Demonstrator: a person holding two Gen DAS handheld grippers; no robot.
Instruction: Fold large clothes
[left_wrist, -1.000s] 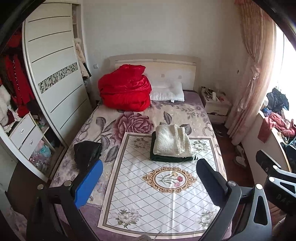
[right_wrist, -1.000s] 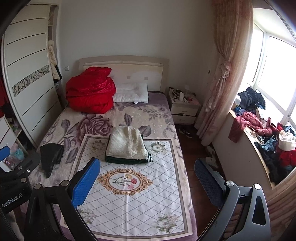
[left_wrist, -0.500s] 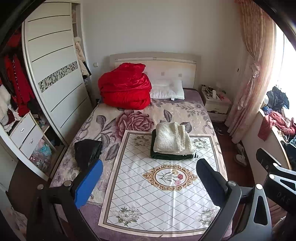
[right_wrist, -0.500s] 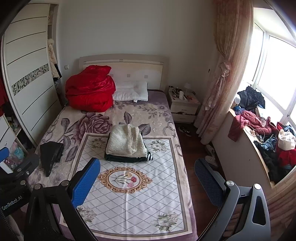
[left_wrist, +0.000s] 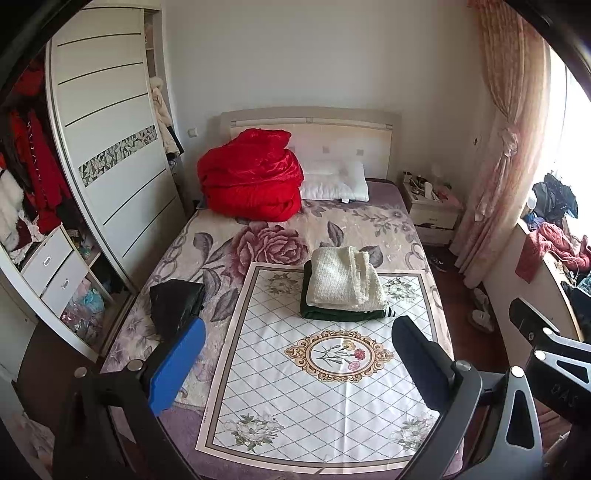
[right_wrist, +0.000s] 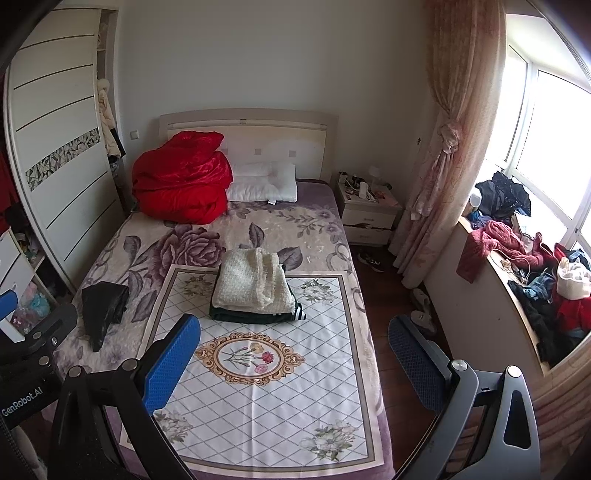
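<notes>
A folded cream knit (left_wrist: 345, 282) lies on a folded dark green garment (left_wrist: 343, 314) in the middle of the bed, on a white diamond-patterned mat (left_wrist: 314, 387). The same stack shows in the right wrist view: the cream knit (right_wrist: 251, 282) and the green garment (right_wrist: 255, 315). A black garment (left_wrist: 177, 308) (right_wrist: 105, 306) lies loose on the bed's left side. My left gripper (left_wrist: 295, 354) and my right gripper (right_wrist: 295, 354) are both open and empty, held above the foot of the bed, well short of the stack.
A red quilt (left_wrist: 251, 177) and white pillows (left_wrist: 334, 181) sit by the headboard. An open wardrobe (left_wrist: 55, 206) stands left, a nightstand (right_wrist: 369, 210) and a curtain (right_wrist: 443, 147) right. Piled clothes (right_wrist: 535, 266) cover the window ledge. Shoes (right_wrist: 371, 258) lie on the floor.
Both grippers have drawn back and slightly up from the bed, so the bed looks smaller. Nothing on the bed has moved.
</notes>
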